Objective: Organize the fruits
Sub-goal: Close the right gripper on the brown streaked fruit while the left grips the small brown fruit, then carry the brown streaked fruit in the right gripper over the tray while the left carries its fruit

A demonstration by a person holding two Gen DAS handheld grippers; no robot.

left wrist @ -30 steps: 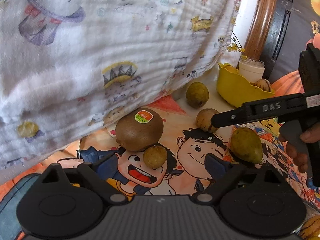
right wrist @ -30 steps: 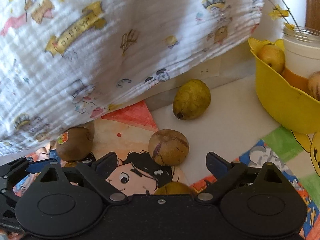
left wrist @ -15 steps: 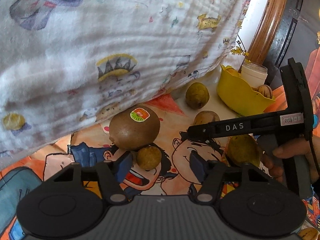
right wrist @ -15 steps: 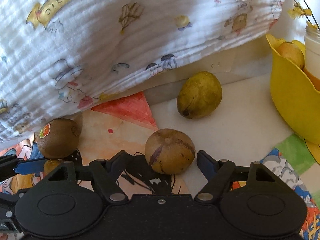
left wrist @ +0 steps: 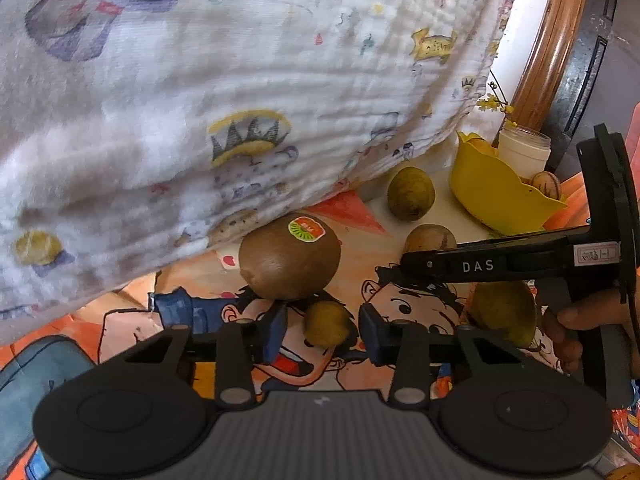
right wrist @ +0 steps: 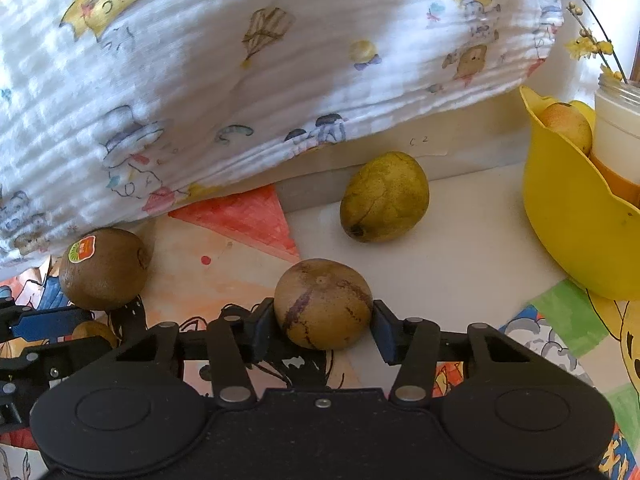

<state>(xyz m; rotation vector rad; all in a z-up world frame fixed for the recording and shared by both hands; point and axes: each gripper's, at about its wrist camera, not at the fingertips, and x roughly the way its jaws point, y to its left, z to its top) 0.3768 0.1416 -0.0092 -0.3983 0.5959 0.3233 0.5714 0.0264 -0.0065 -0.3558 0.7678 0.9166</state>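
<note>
Closest in on the left wrist view, the left gripper (left wrist: 322, 334) sits low over the cartoon mat (left wrist: 192, 276), its blue pads flanking a small round fruit (left wrist: 327, 325) with gaps either side: released, not yet gripping. Half a second ago those fingers stood wider; they have narrowed around it. Just beyond, at 12 o'clock from the small fruit and touching or nearly touching it, the kiwi (left wrist: 290, 256) lies with its long axis left to right, sticker facing up.

Over to the right wrist view: the right gripper (right wrist: 323, 326) has its pads pressed against both flanks of the brown purple-streaked fruit (right wrist: 323, 303), grasping it on the mat. A moment back there was daylight on each side; now the fingers have closed in. The fruit is roundish, a touch wider than tall, its small end-dot tipped up and away from the camera.

Farther out at 1 o'clock, the green-yellow fruit (right wrist: 384, 197) rests on the white surface, long axis tilted, its dark end pointing to 7 o'clock. Farthest right, at 3 o'clock, the yellow bowl (right wrist: 568, 232) holds a yellowish fruit (right wrist: 566, 122) beside a white jar (right wrist: 618, 132).
</note>
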